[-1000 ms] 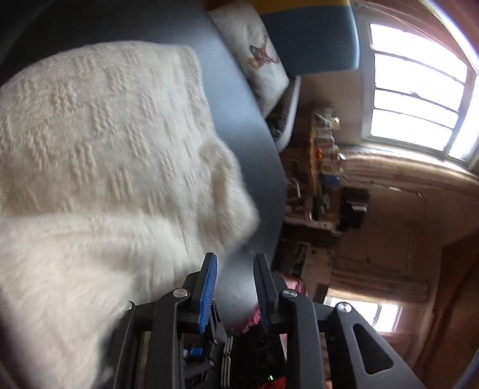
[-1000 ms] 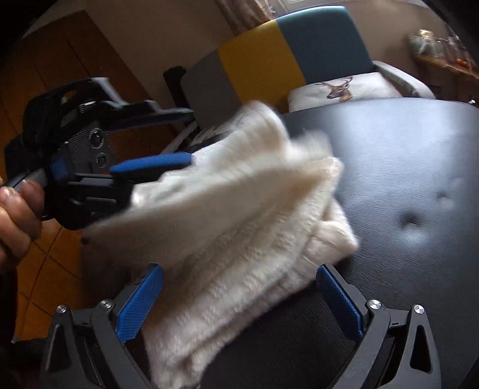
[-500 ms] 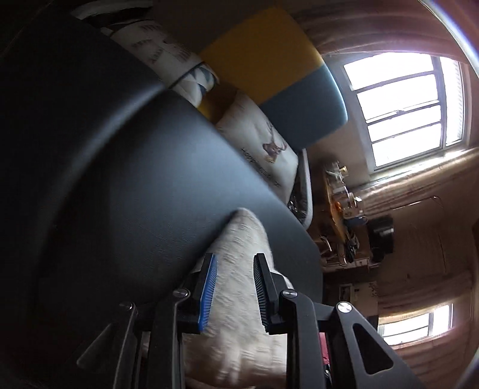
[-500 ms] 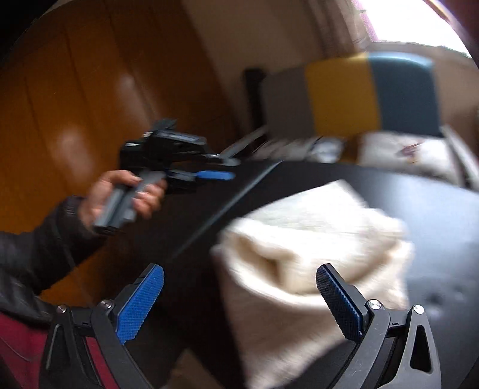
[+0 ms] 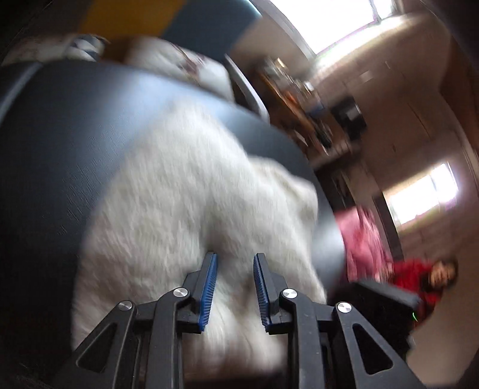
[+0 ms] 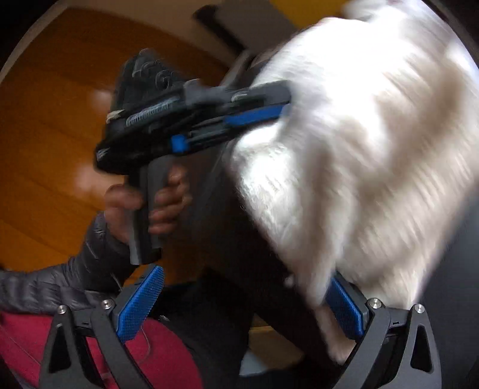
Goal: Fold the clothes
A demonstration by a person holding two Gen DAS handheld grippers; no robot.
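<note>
A white knit sweater (image 5: 185, 203) lies bunched on the dark round table (image 5: 60, 149); both views are motion-blurred. My left gripper (image 5: 235, 260) sits low over the sweater's near part, its blue pads a narrow gap apart with white knit showing between them. In the right wrist view the left gripper (image 6: 284, 103) touches the sweater (image 6: 374, 149) at its left edge, held by a hand (image 6: 161, 206). My right gripper (image 6: 245, 278) stands wide open at the table's edge (image 6: 227, 239). Sweater fabric hangs over its right finger (image 6: 344, 305) and nothing is clamped.
A yellow and blue armchair (image 5: 191, 18) with cushions (image 5: 179, 59) stands behind the table. A cluttered shelf (image 5: 299, 98) and pink cloth (image 5: 365, 239) lie to the right, with a person in red (image 5: 419, 275) farther off. An orange wooden wall (image 6: 45, 149) fills the left.
The left gripper swung back over the sweater after pointing at bare table. The right gripper moved in close, so the sweater's edge now drapes over its right finger. Jaw widths look unchanged.
</note>
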